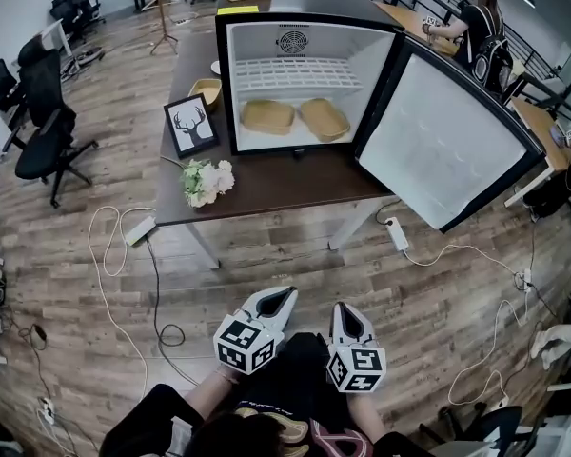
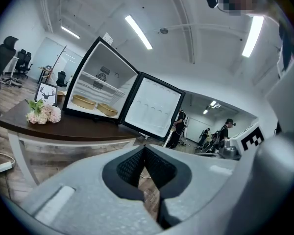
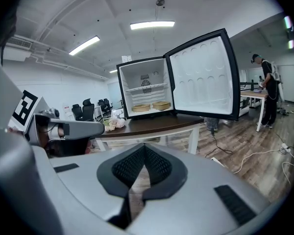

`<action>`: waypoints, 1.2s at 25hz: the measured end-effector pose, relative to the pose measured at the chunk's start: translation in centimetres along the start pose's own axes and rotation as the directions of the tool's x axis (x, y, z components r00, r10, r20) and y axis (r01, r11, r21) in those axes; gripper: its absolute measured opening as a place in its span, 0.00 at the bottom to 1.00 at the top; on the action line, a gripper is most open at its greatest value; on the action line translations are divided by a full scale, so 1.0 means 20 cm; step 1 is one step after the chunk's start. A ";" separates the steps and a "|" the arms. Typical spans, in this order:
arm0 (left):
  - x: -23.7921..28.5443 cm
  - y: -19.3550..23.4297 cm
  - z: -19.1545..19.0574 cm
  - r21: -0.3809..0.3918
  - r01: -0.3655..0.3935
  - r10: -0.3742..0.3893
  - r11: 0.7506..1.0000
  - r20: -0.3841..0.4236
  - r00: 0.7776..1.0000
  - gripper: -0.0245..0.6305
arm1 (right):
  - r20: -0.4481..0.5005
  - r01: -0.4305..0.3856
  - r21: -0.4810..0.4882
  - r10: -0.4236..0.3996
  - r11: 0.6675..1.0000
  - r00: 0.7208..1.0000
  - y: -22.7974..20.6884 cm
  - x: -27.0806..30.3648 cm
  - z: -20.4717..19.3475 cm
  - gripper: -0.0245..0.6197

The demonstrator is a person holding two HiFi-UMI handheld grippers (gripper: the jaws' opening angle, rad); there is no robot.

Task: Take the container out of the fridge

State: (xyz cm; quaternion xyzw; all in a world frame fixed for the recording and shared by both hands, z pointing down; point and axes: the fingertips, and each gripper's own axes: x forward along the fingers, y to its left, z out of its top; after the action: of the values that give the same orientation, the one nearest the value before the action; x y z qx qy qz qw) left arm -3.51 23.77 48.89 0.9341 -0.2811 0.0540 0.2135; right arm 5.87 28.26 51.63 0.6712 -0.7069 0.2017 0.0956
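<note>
With jaws closed on nothing, the left gripper and right gripper hover well short of the counter, where the open fridge holds the left container beside the right container.

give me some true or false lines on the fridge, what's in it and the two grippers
1. The fridge has its door shut. False: the door stands wide open.
2. The fridge holds a left container and a right container. True.
3. The left gripper holds a container. False: its jaws are together with nothing between them.
4. The flowers lie on the table. True.
5. The right gripper is inside the fridge. False: it is over the floor, short of the table, jaws together and empty.
</note>
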 end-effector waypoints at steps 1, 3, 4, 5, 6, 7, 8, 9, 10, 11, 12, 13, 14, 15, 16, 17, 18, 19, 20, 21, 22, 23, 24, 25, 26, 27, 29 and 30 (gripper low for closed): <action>0.00 0.00 0.00 0.000 0.000 0.000 1.000 0.000 1.000 0.05 | 0.001 -0.001 -0.003 0.001 1.000 1.000 0.00 0.01 0.01 0.05; -0.01 0.02 0.00 -0.002 -0.006 0.006 1.000 -0.002 1.000 0.05 | 0.001 -0.004 -0.004 0.004 1.000 1.000 0.01 0.03 0.02 0.05; -0.01 0.03 0.00 -0.004 -0.012 0.012 1.000 -0.002 1.000 0.05 | 0.001 -0.006 -0.004 0.006 1.000 1.000 0.01 0.04 0.02 0.05; -0.01 0.04 0.00 -0.005 -0.020 0.020 1.000 -0.002 1.000 0.05 | 0.000 -0.010 -0.001 0.010 1.000 1.000 0.02 0.06 0.02 0.05; -0.02 0.06 0.00 -0.005 -0.028 0.028 1.000 -0.002 1.000 0.05 | -0.001 -0.015 0.003 0.015 1.000 1.000 0.02 0.07 0.02 0.05; -0.02 0.07 0.00 -0.004 -0.038 0.038 0.999 -0.002 0.999 0.05 | -0.002 -0.022 0.009 0.022 1.000 1.000 0.03 0.09 0.02 0.05; -0.02 0.09 0.00 -0.004 -0.048 0.048 0.999 -0.002 0.999 0.05 | -0.005 -0.030 0.014 0.030 0.999 1.000 0.03 0.11 0.01 0.05; -0.02 0.11 0.00 -0.005 -0.058 0.058 0.998 -0.002 0.998 0.05 | -0.010 -0.039 0.017 0.040 0.999 0.999 0.04 0.13 0.00 0.05; -0.02 0.12 0.00 -0.007 -0.070 0.070 0.998 -0.003 0.998 0.05 | -0.017 -0.049 0.018 0.049 0.999 0.999 0.04 0.15 0.00 0.05; -0.02 0.14 0.00 -0.008 -0.082 0.082 0.997 -0.005 0.997 0.05 | -0.023 -0.058 0.015 0.059 0.998 0.998 0.04 0.18 -0.01 0.05; -0.02 0.15 0.00 -0.009 -0.094 0.094 0.996 -0.006 0.996 0.05 | -0.029 -0.067 0.012 0.067 0.998 0.997 0.04 0.20 -0.01 0.05; -0.01 0.17 0.01 -0.008 -0.105 0.105 0.994 -0.004 0.994 0.05 | -0.031 -0.075 0.008 0.075 0.997 0.997 0.03 0.22 0.00 0.05; -0.01 0.17 0.02 -0.007 -0.114 0.114 0.993 0.000 0.993 0.05 | -0.031 -0.081 0.007 0.082 0.997 0.996 0.03 0.24 0.01 0.05; 0.00 0.18 0.04 -0.004 -0.121 0.121 0.993 0.003 0.993 0.05 | -0.031 -0.088 0.007 0.088 0.996 0.996 0.02 0.25 0.02 0.05; 0.02 0.18 0.05 -0.002 -0.126 0.126 0.992 0.005 0.992 0.05 | -0.031 -0.095 0.007 0.095 0.995 0.995 0.00 0.27 0.04 0.05; 0.04 0.18 0.06 0.000 -0.133 0.133 0.991 0.005 0.991 0.05 | -0.032 -0.103 0.007 0.103 0.995 0.994 -0.01 0.29 0.06 0.05; 0.07 0.19 0.07 0.001 -0.142 0.142 0.990 0.003 0.990 0.05 | -0.032 -0.111 0.005 0.111 0.994 0.993 -0.03 0.32 0.08 0.05; 0.09 0.20 0.08 0.001 -0.152 0.152 0.988 0.003 0.988 0.05 | -0.033 -0.120 0.003 0.120 0.993 0.992 -0.05 0.35 0.10 0.05; 0.12 0.21 0.09 0.001 -0.163 0.163 0.987 0.003 0.987 0.05 | -0.033 -0.129 0.000 0.129 0.992 0.991 -0.07 0.38 0.12 0.05; 0.15 0.23 0.10 0.000 -0.172 0.172 0.985 0.005 0.985 0.05 | -0.034 -0.136 -0.001 0.136 0.991 0.990 -0.08 0.41 0.14 0.05; 0.18 0.25 0.12 -0.001 -0.182 0.182 0.983 0.008 0.983 0.05 | -0.034 -0.143 -0.002 0.143 0.990 0.989 -0.10 0.45 0.16 0.05; 0.22 0.28 0.13 -0.002 -0.189 0.189 0.982 0.012 0.982 0.05 | -0.034 -0.150 -0.003 0.150 0.989 0.988 -0.13 0.50 0.18 0.05; 0.26 0.31 0.15 -0.005 -0.196 0.196 0.981 0.015 0.980 0.05 | -0.034 -0.157 -0.006 0.157 0.988 0.987 -0.15 0.55 0.20 0.05; 0.30 0.33 0.17 -0.010 -0.202 0.202 0.979 0.019 0.979 0.05 | -0.034 -0.163 -0.012 0.162 0.987 0.986 -0.18 0.60 0.23 0.05; 0.35 0.35 0.18 -0.016 -0.206 0.206 0.978 0.022 0.978 0.05 | -0.034 -0.168 -0.020 0.167 0.986 0.985 -0.20 0.64 0.26 0.05; 0.39 0.37 0.19 -0.022 -0.208 0.208 0.978 0.024 0.978 0.05 | -0.035 -0.172 -0.027 0.171 0.985 0.985 -0.23 0.68 0.28 0.05; 0.49 0.38 0.22 -0.026 -0.206 0.207 0.978 0.023 0.978 0.05 | -0.037 -0.178 -0.037 0.177 0.983 0.983 -0.29 0.75 0.34 0.05; 0.54 0.39 0.24 -0.026 -0.205 0.206 0.978 0.023 0.978 0.05 | -0.038 -0.182 -0.039 0.180 0.983 0.983 -0.32 0.78 0.37 0.05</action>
State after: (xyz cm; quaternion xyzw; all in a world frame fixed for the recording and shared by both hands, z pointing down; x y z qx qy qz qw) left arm 1.13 10.51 49.82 0.8981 -0.3794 0.0606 0.2141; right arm 11.88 10.85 52.42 0.5983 -0.7674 0.2061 0.1032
